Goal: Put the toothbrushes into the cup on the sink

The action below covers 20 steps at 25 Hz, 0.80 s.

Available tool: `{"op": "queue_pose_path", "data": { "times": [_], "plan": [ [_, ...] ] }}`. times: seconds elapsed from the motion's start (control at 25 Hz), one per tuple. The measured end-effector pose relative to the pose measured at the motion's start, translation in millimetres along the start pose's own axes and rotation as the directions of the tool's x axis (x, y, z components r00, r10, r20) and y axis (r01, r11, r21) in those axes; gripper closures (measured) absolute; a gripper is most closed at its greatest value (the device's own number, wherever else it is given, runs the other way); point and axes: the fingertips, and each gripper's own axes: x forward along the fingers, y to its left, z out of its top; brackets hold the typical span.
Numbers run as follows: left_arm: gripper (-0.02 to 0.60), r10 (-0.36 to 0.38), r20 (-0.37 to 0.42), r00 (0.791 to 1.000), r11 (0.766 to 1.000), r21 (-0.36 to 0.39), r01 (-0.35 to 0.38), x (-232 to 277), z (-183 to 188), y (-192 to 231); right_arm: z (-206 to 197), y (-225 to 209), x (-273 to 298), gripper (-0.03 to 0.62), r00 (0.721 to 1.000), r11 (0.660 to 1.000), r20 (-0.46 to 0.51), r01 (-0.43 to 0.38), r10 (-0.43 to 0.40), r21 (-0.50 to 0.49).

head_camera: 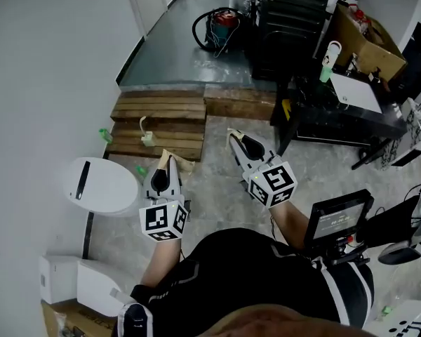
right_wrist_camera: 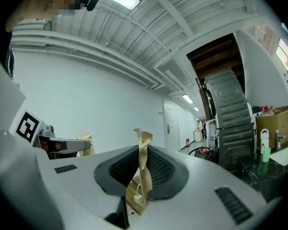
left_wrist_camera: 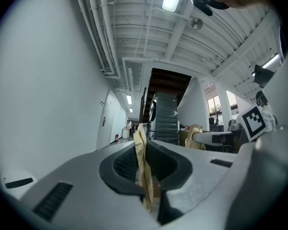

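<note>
Toothbrushes were in neither grip: the left gripper (left_wrist_camera: 142, 131) and the right gripper (right_wrist_camera: 143, 137) each had jaws pressed together on nothing but their own tan tape (left_wrist_camera: 144, 176), both raised at mid-frame in the head view. The task looked unstarted; the next move would call for finding brushes and sink. No cup or sink showed. Small green items (head_camera: 106, 135) at centre left, near the toilet (head_camera: 98, 184), were too small to name.

A grey stone floor (head_camera: 217, 188) carries a white toilet (head_camera: 98, 184) by the left wall, weathered wooden pallets (head_camera: 158, 121) beyond it, and a red-and-green vacuum cleaner (head_camera: 221, 25) with looped black hose farther off. A black desk (head_camera: 337, 121) stands at right.
</note>
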Motion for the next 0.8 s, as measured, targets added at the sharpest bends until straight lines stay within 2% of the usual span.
{"op": "queue_pose_path", "data": {
  "times": [0.16, 0.32, 0.52, 0.68, 0.8],
  "plan": [
    [0.538, -0.018, -0.002, 1.0, 1.0, -0.008, 0.018, 2, 4, 2, 4, 2, 0, 0.537, 1.0, 1.0, -0.003, 0.008, -0.008, 0.003],
    [0.537, -0.05, 0.013, 0.999, 0.998, -0.033, 0.051, -2, -12, 26, -13, 22, 9, 0.537, 0.999, 0.999, -0.012, 0.033, -0.034, -0.026],
    [0.537, -0.094, 0.005, 0.996, 0.994, -0.056, 0.094, 3, -26, 32, -27, 28, 5, 0.536, 0.997, 0.997, -0.032, 0.074, -0.075, -0.031],
    [0.537, -0.125, 0.007, 0.992, 0.991, -0.047, 0.125, 11, -27, 20, -29, 16, -1, 0.537, 0.995, 0.995, -0.031, 0.095, -0.096, -0.032],
    [0.538, -0.129, 0.003, 0.992, 0.991, -0.033, 0.129, 32, -19, 3, -21, -12, -1, 0.537, 0.995, 0.995, -0.016, 0.102, -0.102, -0.008]
  ]
}}
